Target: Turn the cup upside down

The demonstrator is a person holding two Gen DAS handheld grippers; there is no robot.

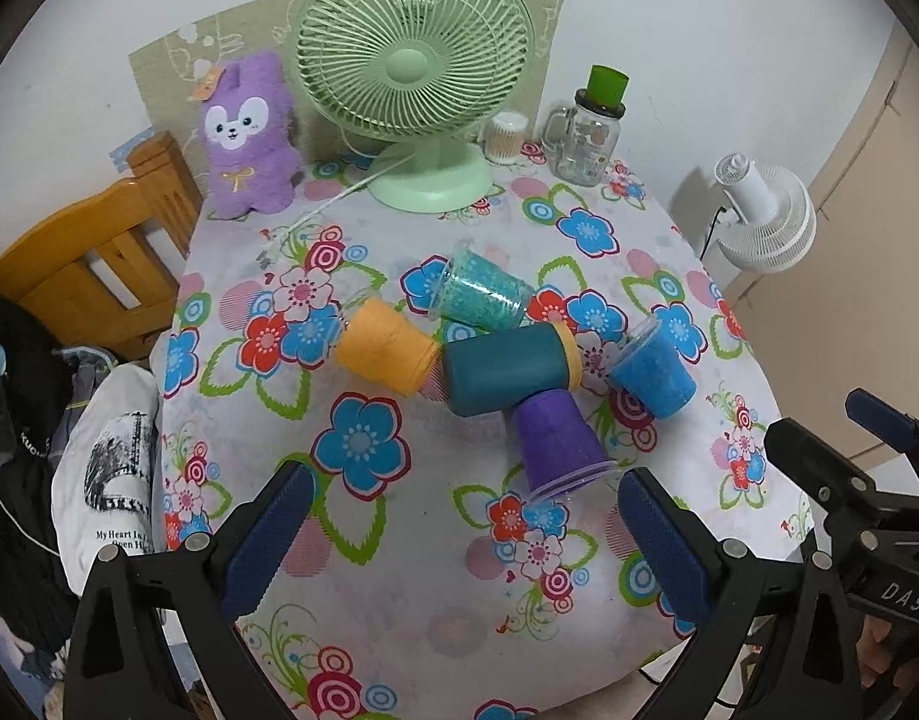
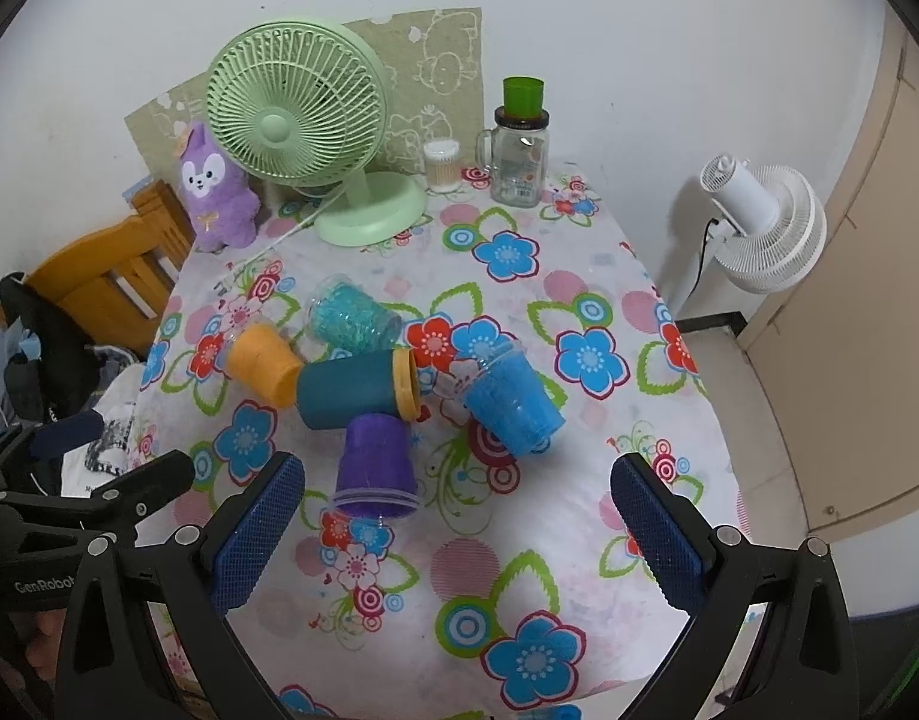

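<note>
Several cups lie on their sides in a cluster mid-table: an orange cup [image 1: 384,354] [image 2: 264,363], a teal glitter cup [image 1: 483,294] [image 2: 354,321], a dark teal cup with a yellow rim [image 1: 507,369] [image 2: 354,390], a purple cup [image 1: 558,441] [image 2: 375,459] and a blue cup [image 1: 654,369] [image 2: 510,399]. My left gripper [image 1: 465,531] is open and empty, above the table's near part, short of the purple cup. My right gripper [image 2: 456,525] is open and empty, just in front of the purple cup. Each gripper shows at the edge of the other's view.
A green desk fan [image 1: 414,60] [image 2: 294,123], a purple plush toy [image 1: 246,138], a cotton-swab jar [image 1: 507,138] and a glass mug jar with a green cup on top [image 1: 585,138] stand at the back. A wooden chair [image 1: 99,258] is left, a white fan [image 1: 765,216] right.
</note>
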